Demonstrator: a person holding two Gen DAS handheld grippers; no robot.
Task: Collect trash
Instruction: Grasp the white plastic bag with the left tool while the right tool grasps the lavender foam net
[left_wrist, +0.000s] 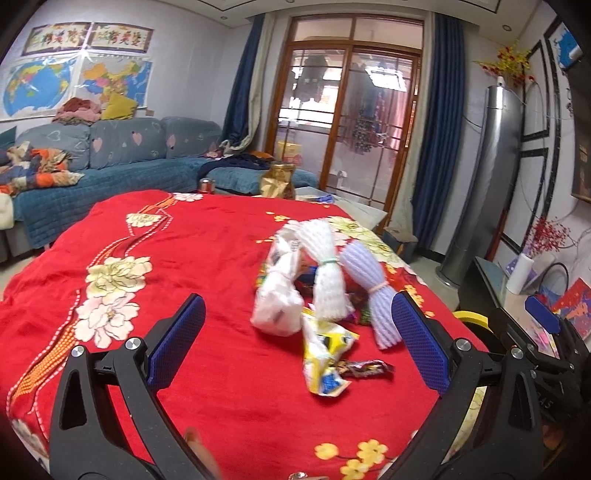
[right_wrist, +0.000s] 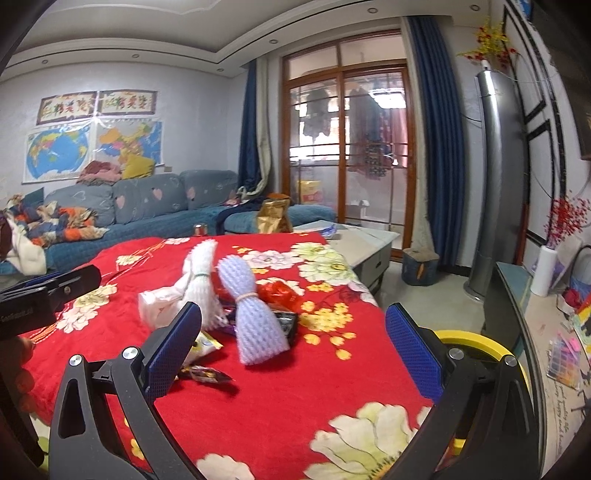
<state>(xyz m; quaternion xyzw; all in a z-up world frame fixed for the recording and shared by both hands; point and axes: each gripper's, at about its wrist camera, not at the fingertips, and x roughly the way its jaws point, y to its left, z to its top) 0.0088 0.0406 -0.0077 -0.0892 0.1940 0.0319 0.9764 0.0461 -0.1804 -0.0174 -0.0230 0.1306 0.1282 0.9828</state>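
A heap of trash lies on a table under a red flowered cloth (left_wrist: 207, 258): a white foam net (left_wrist: 327, 273), a lilac foam net (left_wrist: 373, 291), a crumpled white bag (left_wrist: 277, 299), a yellow wrapper (left_wrist: 325, 354) and a dark candy wrapper (left_wrist: 364, 369). My left gripper (left_wrist: 297, 345) hangs open just short of the heap, nothing between its blue pads. My right gripper (right_wrist: 295, 345) is open too, with the lilac foam net (right_wrist: 255, 317) ahead between its fingers, untouched. The white net (right_wrist: 201, 280), a red wrapper (right_wrist: 280, 291) and the dark wrapper (right_wrist: 207, 374) show there as well.
A yellow-rimmed bin (right_wrist: 476, 341) sits beyond the table's right edge, below my right gripper. A grey coffee table (right_wrist: 365, 240) stands farther back with a gold bag (right_wrist: 273, 216). A blue sofa (left_wrist: 110, 162) fills the left, and a cabinet (right_wrist: 539, 332) runs along the right.
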